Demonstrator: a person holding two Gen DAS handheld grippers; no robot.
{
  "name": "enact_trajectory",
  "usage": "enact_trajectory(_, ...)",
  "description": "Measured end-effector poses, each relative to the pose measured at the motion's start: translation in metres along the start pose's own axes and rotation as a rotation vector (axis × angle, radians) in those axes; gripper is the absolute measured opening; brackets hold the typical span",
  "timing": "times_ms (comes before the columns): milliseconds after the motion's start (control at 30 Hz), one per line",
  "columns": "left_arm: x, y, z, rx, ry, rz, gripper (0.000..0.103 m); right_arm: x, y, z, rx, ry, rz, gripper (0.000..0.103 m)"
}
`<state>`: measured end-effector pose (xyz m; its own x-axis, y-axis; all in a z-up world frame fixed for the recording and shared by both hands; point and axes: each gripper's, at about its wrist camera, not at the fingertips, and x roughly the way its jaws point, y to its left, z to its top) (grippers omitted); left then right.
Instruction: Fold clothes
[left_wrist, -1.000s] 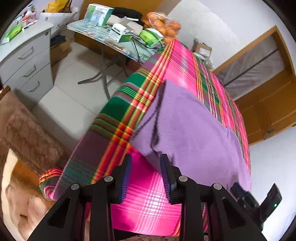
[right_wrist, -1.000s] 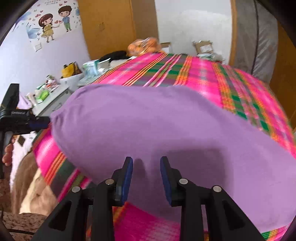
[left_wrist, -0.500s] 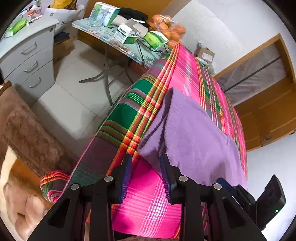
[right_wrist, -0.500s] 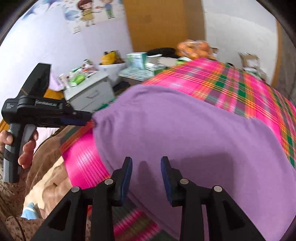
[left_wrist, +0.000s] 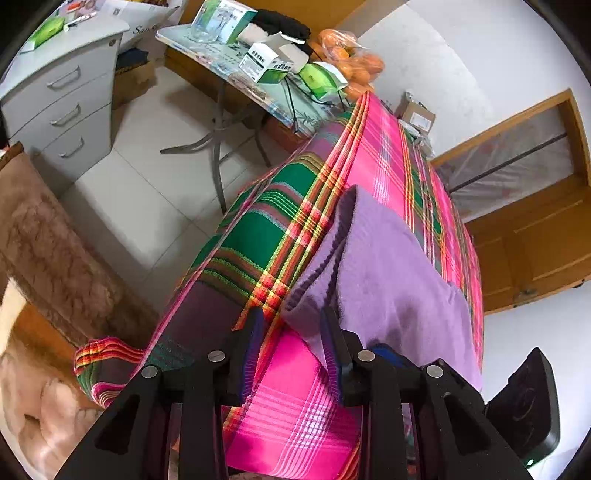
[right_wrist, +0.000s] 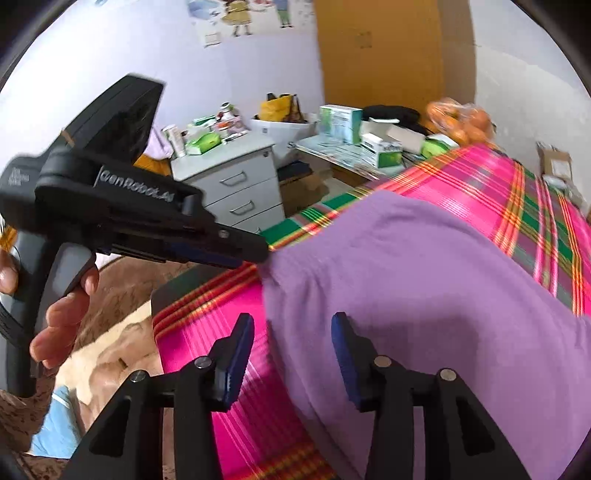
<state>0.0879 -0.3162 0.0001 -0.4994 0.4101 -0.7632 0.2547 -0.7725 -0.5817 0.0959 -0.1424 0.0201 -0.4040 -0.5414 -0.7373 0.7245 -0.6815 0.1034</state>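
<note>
I find the purple garment (left_wrist: 388, 273) folded on the plaid-covered bed (left_wrist: 376, 147). My left gripper (left_wrist: 291, 332) angles down, jaws spread about its near corner, no pinch visible. My right gripper (right_wrist: 291, 343) jaws are opening over the garment's edge. Only the right view shows the hand (right_wrist: 62, 306) gripping the left handle.

right claw (right_wrist: 291, 347) opening, purple garment (right_wrist: 424, 295) beneath

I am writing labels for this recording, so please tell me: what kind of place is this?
Most likely a room in a home, perhaps a bedroom. A purple garment lies on a surface under a bright plaid cloth, maybe a bed. A grey drawer cabinet and a cluttered folding table stand nearby.
</note>
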Motion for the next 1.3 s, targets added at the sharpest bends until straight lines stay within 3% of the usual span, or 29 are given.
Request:
enact_trajectory(133, 0.002, 0.003, 0.002, -0.017, 0.007, -0.016, 0.042, 0.009, 0.003, -0.001, -0.021, 0.015, -0.037, 0.046)
enact_trajectory(333, 0.008, 0.003, 0.004, -0.029, 0.03, -0.028, 0.042, 0.015, 0.01, 0.0, -0.054, 0.038, -0.104, 0.044)
enact_trajectory(367, 0.008, 0.002, 0.004, -0.029, 0.031, -0.026, 0.042, 0.015, 0.01, -0.001, -0.056, 0.037, -0.128, 0.037)
enact_trajectory(400, 0.008, 0.001, 0.005, -0.028, 0.031, -0.027, 0.043, 0.015, 0.01, -0.001, -0.057, 0.037, -0.155, 0.023)
enact_trajectory(500, 0.01, -0.002, 0.007, -0.032, 0.047, -0.062, 0.043, 0.011, 0.002, -0.001, -0.024, 0.022, -0.143, 0.012)
enact_trajectory(667, 0.015, -0.004, 0.011, -0.075, 0.083, -0.151, 0.045, 0.003, -0.006, -0.004, 0.016, -0.007, -0.116, 0.01)
enact_trajectory(733, 0.017, -0.002, 0.013, -0.115, 0.102, -0.195, 0.057, 0.001, -0.008, -0.005, 0.024, -0.009, -0.117, 0.01)
enact_trajectory(800, 0.017, -0.002, 0.014, -0.134, 0.103, -0.222, 0.06, 0.001, -0.009, -0.005, 0.028, -0.01, -0.109, 0.01)
enact_trajectory(933, 0.02, -0.006, 0.014, -0.139, 0.115, -0.228, 0.061, -0.001, -0.009, -0.008, 0.035, -0.019, -0.094, 0.01)
enact_trajectory(1067, 0.035, -0.007, 0.015, -0.177, 0.182, -0.247, 0.061, -0.005, -0.012, -0.011, 0.049, -0.036, -0.069, 0.01)
enact_trajectory(1300, 0.047, -0.021, 0.025, -0.167, 0.185, -0.235, 0.061, -0.007, -0.014, -0.015, 0.064, -0.041, -0.062, 0.009)
